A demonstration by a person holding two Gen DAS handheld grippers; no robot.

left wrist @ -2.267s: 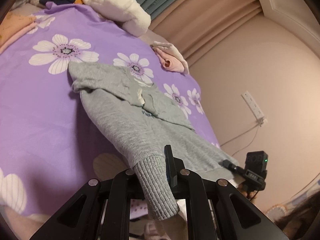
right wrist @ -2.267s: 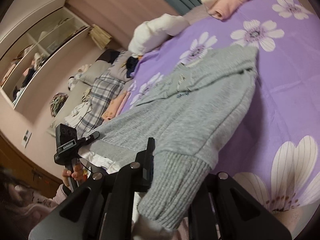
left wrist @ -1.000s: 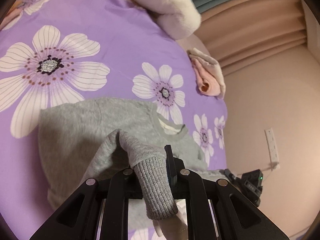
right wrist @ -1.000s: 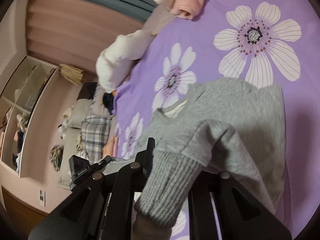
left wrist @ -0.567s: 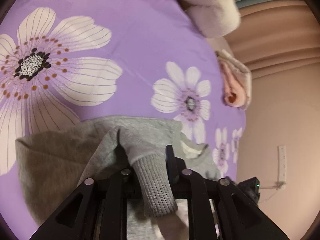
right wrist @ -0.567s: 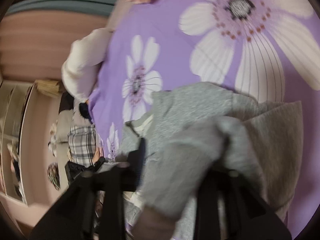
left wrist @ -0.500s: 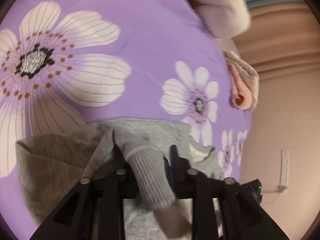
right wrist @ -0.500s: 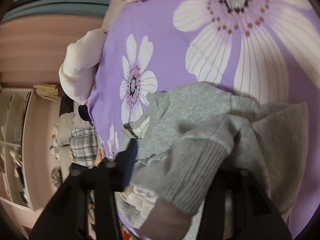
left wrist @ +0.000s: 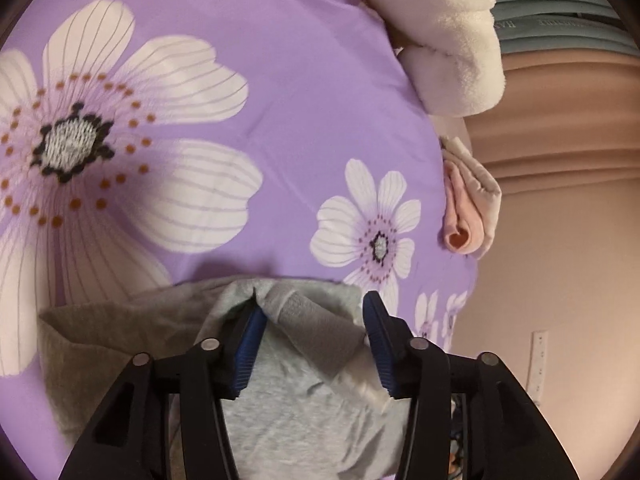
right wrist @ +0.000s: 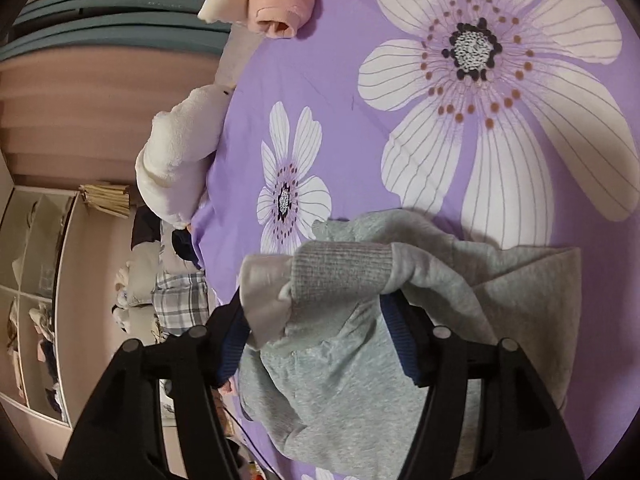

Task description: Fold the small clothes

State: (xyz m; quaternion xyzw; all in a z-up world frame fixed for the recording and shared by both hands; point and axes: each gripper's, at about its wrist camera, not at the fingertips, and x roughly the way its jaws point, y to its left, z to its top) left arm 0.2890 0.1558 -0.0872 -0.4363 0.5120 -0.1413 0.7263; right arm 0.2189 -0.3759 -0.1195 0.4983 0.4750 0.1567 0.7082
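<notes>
Opening, both grippers, left (left wrist: 312,332) and right (right wrist: 316,320), release ribbed cuffs (left wrist: 316,328) lying loose between the fingers atop the folded sweater (right wrist: 360,392), lower frame.

Black angular tongs (left wrist: 312,340), blue ribbed pads (left wrist: 246,344), silver round screws (left wrist: 210,344)
</notes>
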